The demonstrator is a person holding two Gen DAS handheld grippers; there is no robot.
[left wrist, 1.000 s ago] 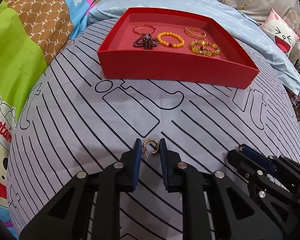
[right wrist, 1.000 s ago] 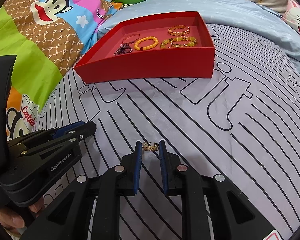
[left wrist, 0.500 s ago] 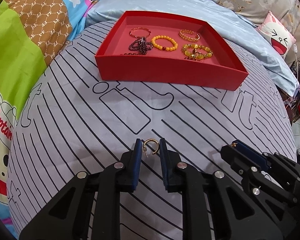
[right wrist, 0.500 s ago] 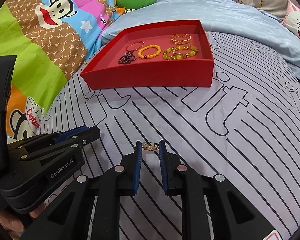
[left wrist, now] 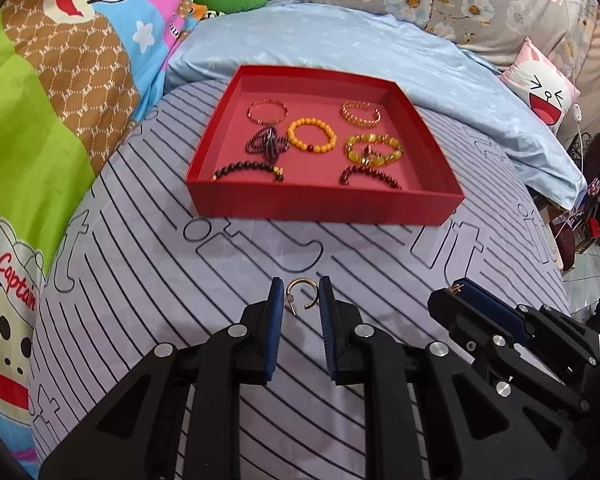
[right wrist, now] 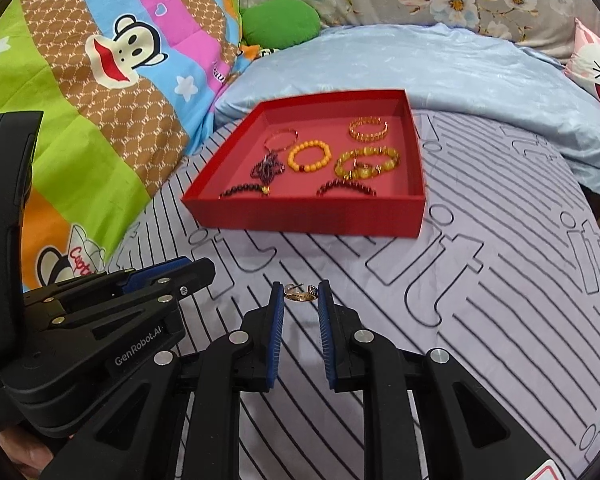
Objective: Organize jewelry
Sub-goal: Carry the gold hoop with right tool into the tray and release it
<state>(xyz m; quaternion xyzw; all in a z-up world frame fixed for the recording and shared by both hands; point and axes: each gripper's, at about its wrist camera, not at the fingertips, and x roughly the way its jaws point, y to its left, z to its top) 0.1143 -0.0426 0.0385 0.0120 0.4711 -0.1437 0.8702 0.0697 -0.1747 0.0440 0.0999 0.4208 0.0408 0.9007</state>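
My left gripper (left wrist: 300, 292) is shut on a small gold hoop earring (left wrist: 299, 280), pinched between its blue pads above the striped sheet. My right gripper (right wrist: 300, 289) is shut on a second small gold earring (right wrist: 300, 298), held flat between its fingertips. Each gripper shows in the other's view: the right gripper (left wrist: 460, 286) at the lower right, the left gripper (right wrist: 196, 270) at the lower left. Ahead of both lies a red tray (left wrist: 324, 210) (right wrist: 308, 220) with several bracelets inside: gold bangles, yellow bead ones and dark red bead ones.
The tray rests on a grey sheet with black stripes (left wrist: 140, 280) over a rounded bed. A colourful cartoon quilt (left wrist: 40, 100) lies on the left, a light blue cover (left wrist: 380, 48) behind the tray, a cartoon-face pillow (left wrist: 544, 88) at far right. The bed edge drops off at right.
Both grippers have lifted off the sheet, each still holding its earring. The views look down into the tray more, so the two dark bead bracelets near its front wall now show.
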